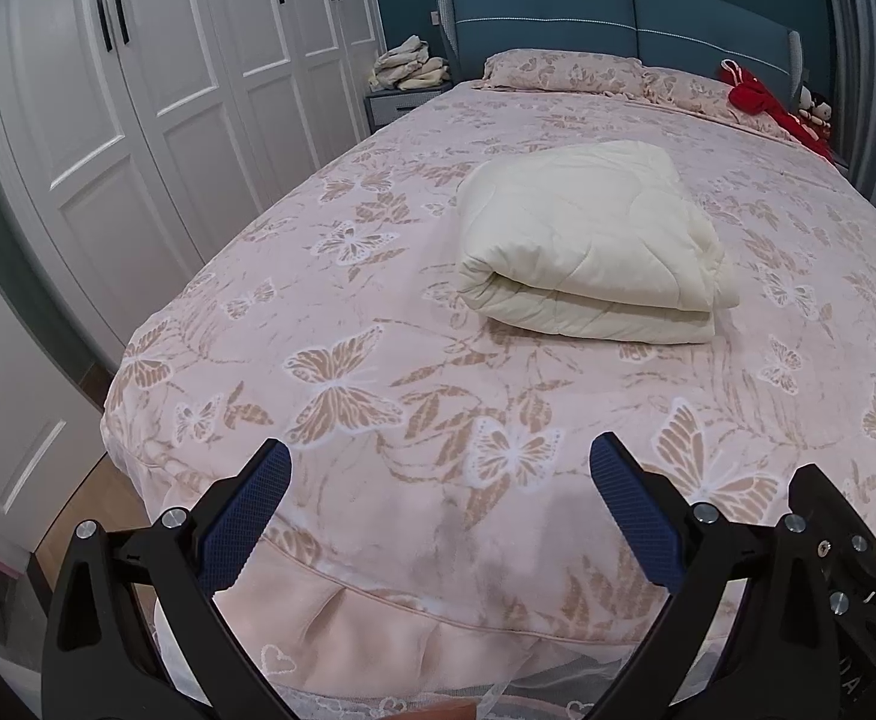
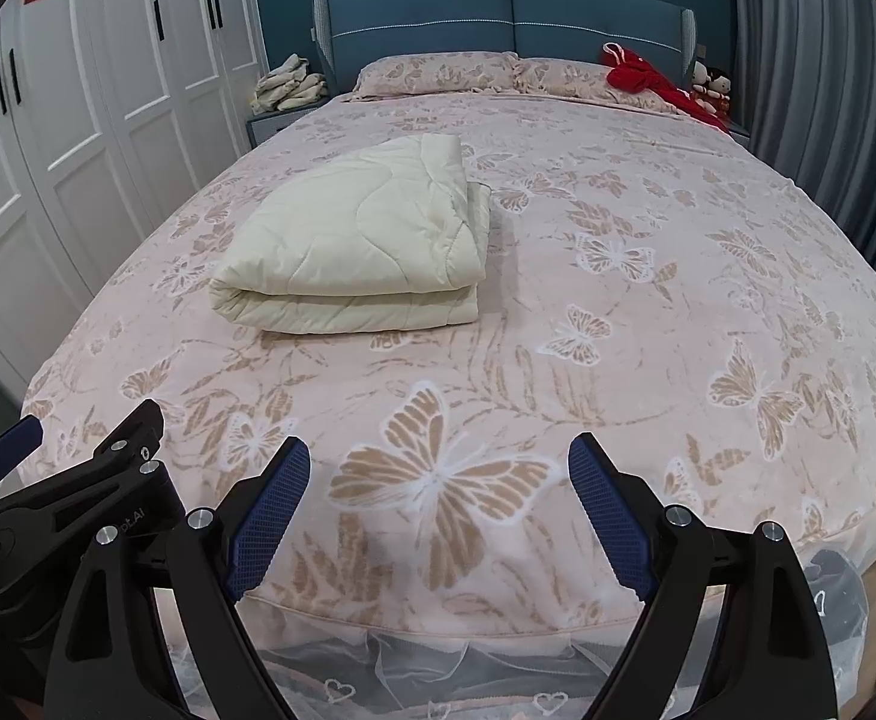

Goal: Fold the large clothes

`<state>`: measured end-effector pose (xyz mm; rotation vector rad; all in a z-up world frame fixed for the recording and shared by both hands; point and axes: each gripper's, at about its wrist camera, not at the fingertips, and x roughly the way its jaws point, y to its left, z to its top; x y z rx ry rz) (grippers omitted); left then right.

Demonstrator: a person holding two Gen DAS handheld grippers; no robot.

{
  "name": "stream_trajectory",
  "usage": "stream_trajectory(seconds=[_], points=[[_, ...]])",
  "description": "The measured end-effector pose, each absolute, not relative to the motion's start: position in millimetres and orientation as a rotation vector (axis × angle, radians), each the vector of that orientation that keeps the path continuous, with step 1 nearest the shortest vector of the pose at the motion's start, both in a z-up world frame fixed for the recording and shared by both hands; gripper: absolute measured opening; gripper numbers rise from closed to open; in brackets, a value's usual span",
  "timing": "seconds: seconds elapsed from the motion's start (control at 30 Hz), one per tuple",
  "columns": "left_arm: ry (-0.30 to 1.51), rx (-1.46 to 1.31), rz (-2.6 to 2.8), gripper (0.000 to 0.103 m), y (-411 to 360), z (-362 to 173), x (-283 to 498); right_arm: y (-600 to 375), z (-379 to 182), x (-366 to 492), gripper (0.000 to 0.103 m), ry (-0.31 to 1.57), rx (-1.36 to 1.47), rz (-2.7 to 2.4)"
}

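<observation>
Two grippers you held, left gripper and right gripper, hung with jaws apart and empty over the bed's foot; the folded cream quilt lay mid-bed, well apart from both.

Pink butterfly bedspread, blue headboard, white wardrobe, red cloth by pillows.

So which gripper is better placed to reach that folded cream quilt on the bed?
Neither clearly. The quilt lies between them: right of the left gripper, left of the right gripper. Both are open, empty, at the foot edge.
</observation>
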<state>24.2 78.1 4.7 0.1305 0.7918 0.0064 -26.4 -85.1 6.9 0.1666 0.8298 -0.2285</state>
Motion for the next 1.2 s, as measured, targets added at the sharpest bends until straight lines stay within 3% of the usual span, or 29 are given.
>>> stream_trajectory(seconds=[1.2], points=[[0.780,0.129,0.011,0.094,79.0,5.1,25.4,-83.2,7.7,-25.0,0.086,0.830,0.159,-0.231]])
